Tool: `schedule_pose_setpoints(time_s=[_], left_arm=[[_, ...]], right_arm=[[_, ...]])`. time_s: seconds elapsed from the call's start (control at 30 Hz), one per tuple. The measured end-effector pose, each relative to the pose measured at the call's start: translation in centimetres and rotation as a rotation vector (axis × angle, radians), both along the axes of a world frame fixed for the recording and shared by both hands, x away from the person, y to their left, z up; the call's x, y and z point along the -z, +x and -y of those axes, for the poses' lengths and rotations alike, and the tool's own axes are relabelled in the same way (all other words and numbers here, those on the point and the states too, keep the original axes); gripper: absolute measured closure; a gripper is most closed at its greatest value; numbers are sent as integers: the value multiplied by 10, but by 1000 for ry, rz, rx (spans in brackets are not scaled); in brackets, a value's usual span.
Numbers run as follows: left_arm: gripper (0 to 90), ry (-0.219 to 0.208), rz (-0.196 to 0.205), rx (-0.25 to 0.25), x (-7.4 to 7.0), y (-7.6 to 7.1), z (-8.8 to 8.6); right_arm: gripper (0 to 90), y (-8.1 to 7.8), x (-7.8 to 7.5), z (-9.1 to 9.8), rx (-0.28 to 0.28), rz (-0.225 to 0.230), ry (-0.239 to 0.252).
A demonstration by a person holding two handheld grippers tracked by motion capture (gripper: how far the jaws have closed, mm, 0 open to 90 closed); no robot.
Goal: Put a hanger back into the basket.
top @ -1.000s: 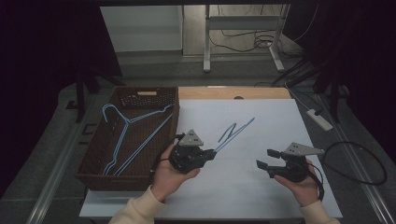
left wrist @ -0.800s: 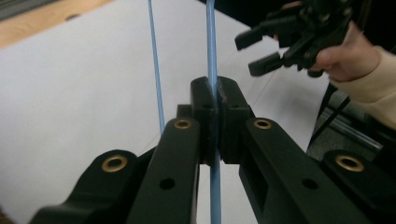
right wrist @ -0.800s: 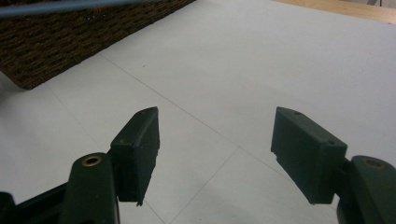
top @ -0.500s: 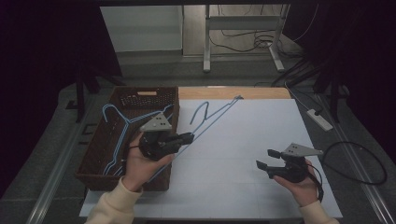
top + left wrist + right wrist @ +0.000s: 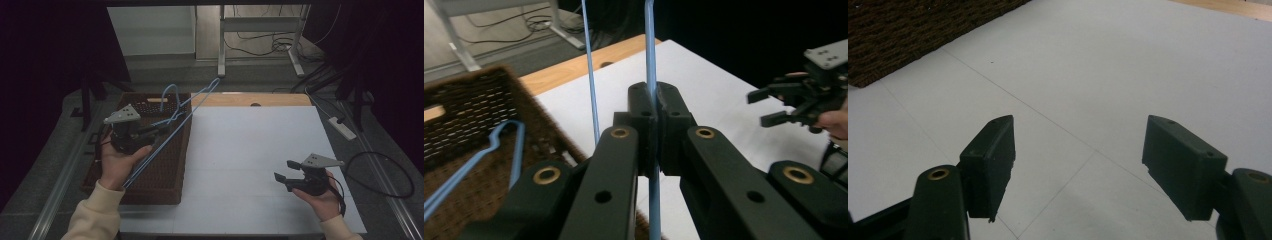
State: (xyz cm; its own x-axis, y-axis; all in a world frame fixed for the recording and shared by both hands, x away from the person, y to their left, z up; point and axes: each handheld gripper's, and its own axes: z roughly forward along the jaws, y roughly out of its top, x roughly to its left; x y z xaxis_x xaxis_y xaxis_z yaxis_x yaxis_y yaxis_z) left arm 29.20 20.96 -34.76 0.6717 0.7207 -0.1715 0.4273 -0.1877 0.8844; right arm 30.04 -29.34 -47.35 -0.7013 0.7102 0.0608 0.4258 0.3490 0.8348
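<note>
The left tongs, clenched on a blue wire hanger, have swung it from the white bench to above the wicker basket, probably to drop it in, while the right tongs wait released.

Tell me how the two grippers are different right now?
The left gripper is shut on a blue hanger, while the right gripper is open and holds nothing. The left one is raised above the basket; the right one sits low over the white table. In the left gripper view the fingers press together; in the right gripper view the fingers stand wide apart. Both are black, hand-held, with a grey plate on top.
</note>
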Motion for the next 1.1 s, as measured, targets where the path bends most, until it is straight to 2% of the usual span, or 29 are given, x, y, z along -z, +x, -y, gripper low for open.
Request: schedule_pose_setpoints(time_s=[0.2, 0.57, 0.93, 1.1], left_arm=[[873, 13, -13, -35, 7, 8, -18], [873, 51, -61, -75, 25, 24, -36], [874, 63, -78, -84, 32, 19, -61], [874, 61, -88, -79, 37, 16, -66]], right_arm=[[300, 0, 1, -1, -2, -3, -7], [299, 1, 2, -2, -2, -6, -16], [298, 2, 3, -3, 0, -10, -25], [296, 3, 4, -4, -2, -9, -32]])
